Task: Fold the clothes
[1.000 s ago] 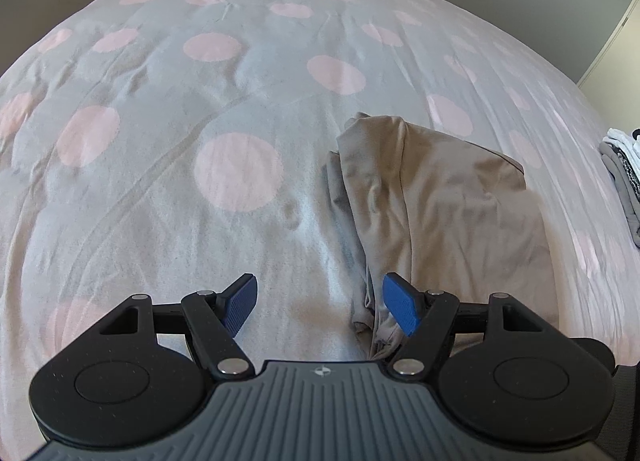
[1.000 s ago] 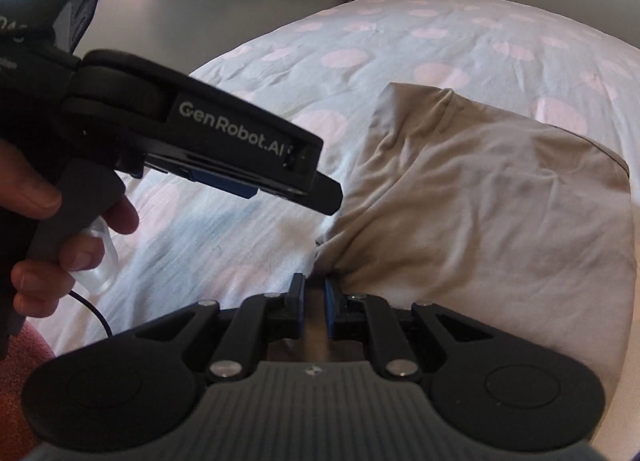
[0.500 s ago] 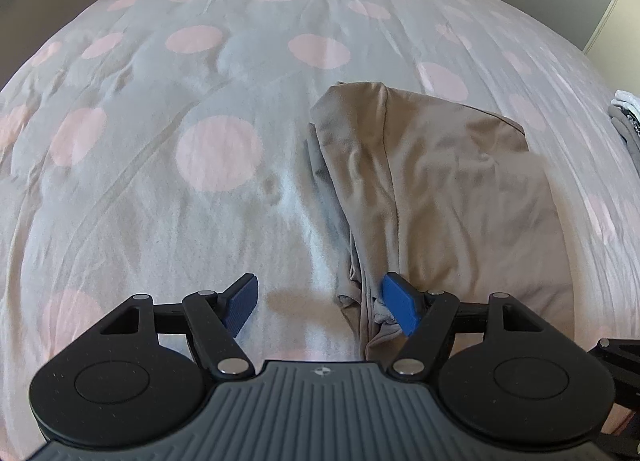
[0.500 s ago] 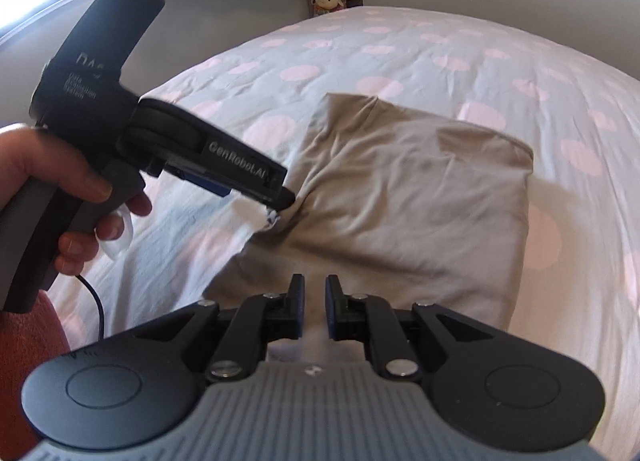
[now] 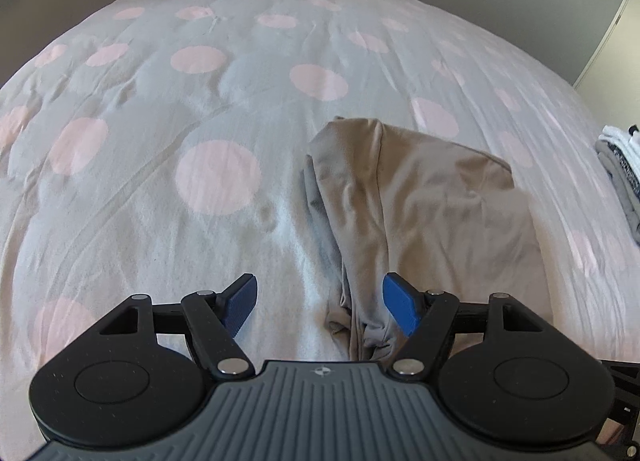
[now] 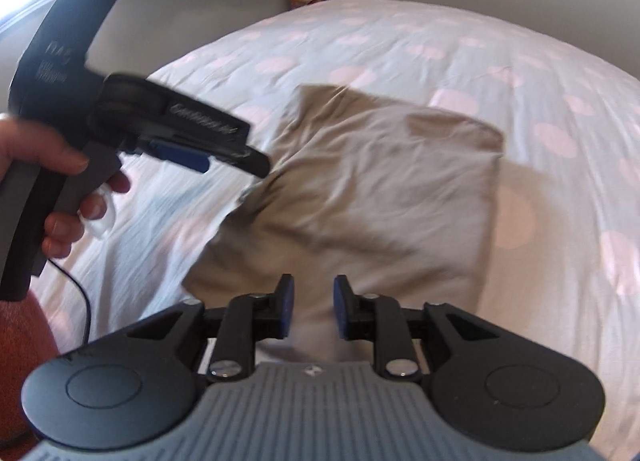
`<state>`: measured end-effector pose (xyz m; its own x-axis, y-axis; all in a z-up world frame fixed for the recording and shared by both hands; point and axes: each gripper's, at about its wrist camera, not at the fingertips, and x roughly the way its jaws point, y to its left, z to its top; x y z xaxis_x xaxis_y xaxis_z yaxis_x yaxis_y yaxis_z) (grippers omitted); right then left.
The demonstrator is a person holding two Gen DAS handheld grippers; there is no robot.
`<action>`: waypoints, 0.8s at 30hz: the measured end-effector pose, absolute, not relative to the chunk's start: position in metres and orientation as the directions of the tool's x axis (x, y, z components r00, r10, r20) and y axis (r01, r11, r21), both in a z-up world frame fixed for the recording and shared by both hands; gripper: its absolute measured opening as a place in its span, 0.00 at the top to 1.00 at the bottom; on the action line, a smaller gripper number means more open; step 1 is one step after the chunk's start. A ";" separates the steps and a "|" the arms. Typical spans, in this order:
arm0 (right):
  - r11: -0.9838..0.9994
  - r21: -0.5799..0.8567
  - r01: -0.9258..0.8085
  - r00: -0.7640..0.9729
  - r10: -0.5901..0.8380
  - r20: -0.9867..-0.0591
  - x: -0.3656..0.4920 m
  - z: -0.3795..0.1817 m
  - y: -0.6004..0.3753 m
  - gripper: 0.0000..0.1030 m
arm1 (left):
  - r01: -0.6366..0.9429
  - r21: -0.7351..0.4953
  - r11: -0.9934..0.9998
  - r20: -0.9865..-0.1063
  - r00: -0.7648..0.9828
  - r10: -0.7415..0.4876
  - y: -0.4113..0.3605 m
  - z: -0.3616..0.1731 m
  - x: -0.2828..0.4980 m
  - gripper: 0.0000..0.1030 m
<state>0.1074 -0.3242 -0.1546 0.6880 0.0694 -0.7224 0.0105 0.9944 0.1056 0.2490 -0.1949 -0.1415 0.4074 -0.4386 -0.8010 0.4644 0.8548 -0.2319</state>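
1. The left gripper [image 5: 319, 303] hangs over the spotted bedspread [image 5: 168, 109], its blue pads spread wide with nothing between them.
2. The folded beige garment [image 5: 432, 205] lies ahead of it and to its right.
3. The right gripper [image 6: 314, 311], jaws parted and empty, sits above the garment's near edge.
4. Stacked clothes [image 5: 622, 177] lie far right.
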 end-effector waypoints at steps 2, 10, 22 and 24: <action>0.995 0.096 0.039 0.702 0.041 -0.711 0.106 -0.150 -0.336 0.67 | 0.449 -0.271 0.852 -0.781 0.415 -0.467 -0.191 -0.140 0.253 0.34; 0.983 0.102 0.150 0.715 -0.037 -0.698 0.113 -0.149 -0.396 0.56 | 0.383 -0.348 0.856 -0.741 0.447 -0.502 -0.185 -0.148 0.275 0.33; 0.909 0.348 0.230 0.760 0.056 -0.648 0.157 -0.175 -0.478 0.41 | 0.369 -0.392 0.843 -0.700 0.475 -0.533 -0.202 -0.171 0.301 0.33; 0.885 0.402 0.236 0.766 0.086 -0.638 0.166 -0.182 -0.487 0.41 | 0.397 -0.355 0.846 -0.707 0.479 -0.521 -0.210 -0.175 0.302 0.29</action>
